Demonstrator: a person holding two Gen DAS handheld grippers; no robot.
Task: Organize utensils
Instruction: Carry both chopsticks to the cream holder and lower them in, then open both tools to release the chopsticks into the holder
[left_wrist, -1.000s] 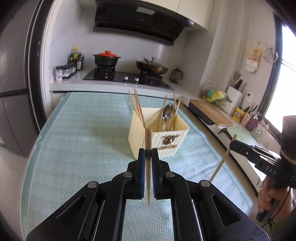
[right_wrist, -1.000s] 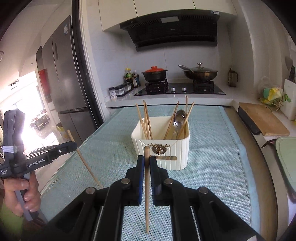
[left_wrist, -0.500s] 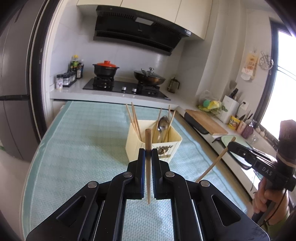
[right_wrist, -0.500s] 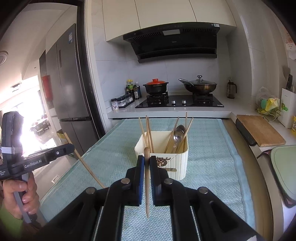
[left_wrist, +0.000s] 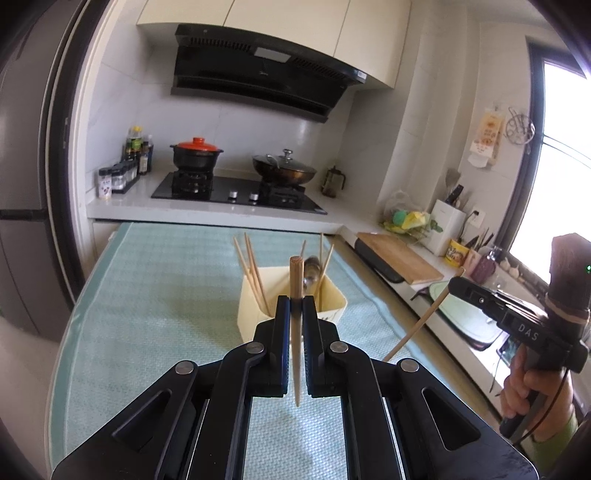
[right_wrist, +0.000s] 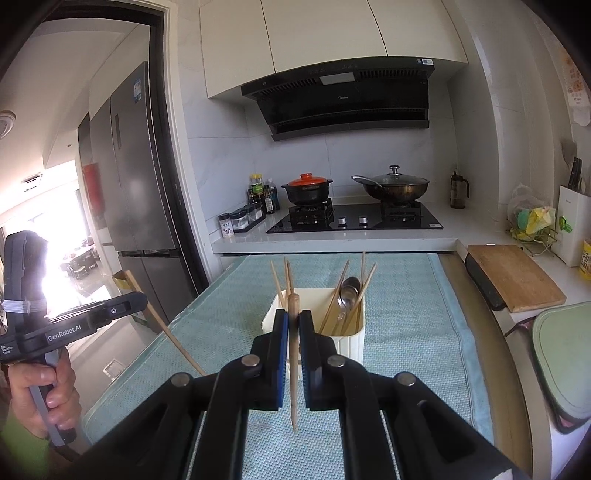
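Chopsticks are mid-carry: the left gripper (left_wrist: 295, 306) clamps one chopstick (left_wrist: 295, 332) upright, the right gripper (right_wrist: 293, 319) another (right_wrist: 293, 354), both above the table (left_wrist: 147, 295), near the cream holder (right_wrist: 354, 343). Next, each tip probably needs lowering into its chopstick side.

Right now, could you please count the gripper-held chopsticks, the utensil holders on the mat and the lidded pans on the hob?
Light wooden chopsticks, held: 2
Cream plastic utensil holder: 1
Lidded dark pans: 2
Total: 5
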